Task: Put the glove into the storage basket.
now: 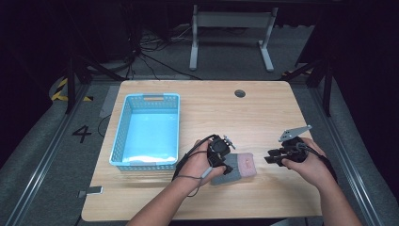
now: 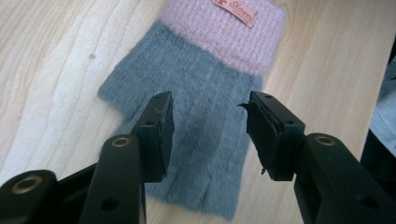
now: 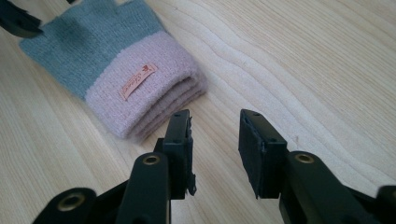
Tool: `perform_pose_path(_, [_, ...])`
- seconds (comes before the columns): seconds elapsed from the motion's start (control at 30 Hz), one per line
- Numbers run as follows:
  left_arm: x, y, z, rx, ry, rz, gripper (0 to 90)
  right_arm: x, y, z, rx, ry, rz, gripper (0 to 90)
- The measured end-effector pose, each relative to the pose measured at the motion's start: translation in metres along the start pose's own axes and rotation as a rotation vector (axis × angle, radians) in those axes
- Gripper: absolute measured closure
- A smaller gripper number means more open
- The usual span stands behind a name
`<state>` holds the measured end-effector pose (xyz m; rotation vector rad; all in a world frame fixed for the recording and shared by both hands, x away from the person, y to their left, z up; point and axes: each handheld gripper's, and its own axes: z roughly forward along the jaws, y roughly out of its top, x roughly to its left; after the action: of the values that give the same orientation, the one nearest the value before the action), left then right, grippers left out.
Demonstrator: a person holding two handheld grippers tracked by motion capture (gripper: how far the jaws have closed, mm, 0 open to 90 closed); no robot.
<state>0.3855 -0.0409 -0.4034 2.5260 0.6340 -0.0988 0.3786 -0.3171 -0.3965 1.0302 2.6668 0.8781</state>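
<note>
Gloves (image 1: 237, 168): one stacked pair; basket (image 1: 147, 132): one; left gripper (image 2: 210, 135), right gripper (image 3: 215, 149) both agape.

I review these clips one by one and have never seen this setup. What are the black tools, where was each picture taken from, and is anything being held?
No robot here: a person holds hand tongs, the left tongs and right tongs. The high view looks down on the table. The other two come from cameras riding on each tool, looking along its jaws. A grey glove with a pink cuff and a blue basket sit on the table. Nothing is held: the left tongs stand open over the glove, the right tongs open beside the cuff.
</note>
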Motion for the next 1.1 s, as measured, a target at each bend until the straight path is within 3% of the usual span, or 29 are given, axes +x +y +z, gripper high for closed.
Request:
perform_pose_path(0.3, [0.003,0.007,0.018,0.062,0.051,0.03,44.2,0.0,-0.004,-0.003,-0.008,0.007,0.012,63.2])
perform_pose_path(0.4, [0.004,0.008,0.021,0.075,0.086,0.011,42.2,0.001,-0.005,-0.001,-0.013,0.02,0.015,62.7])
perform_pose_path(0.6, [0.005,0.009,0.031,0.104,0.112,0.015,34.6,0.003,-0.004,0.002,-0.005,0.03,0.008,61.3])
perform_pose_path(1.1, [0.005,0.012,0.04,0.137,0.115,0.012,31.2,0.003,-0.004,0.004,-0.009,0.03,0.009,60.3])
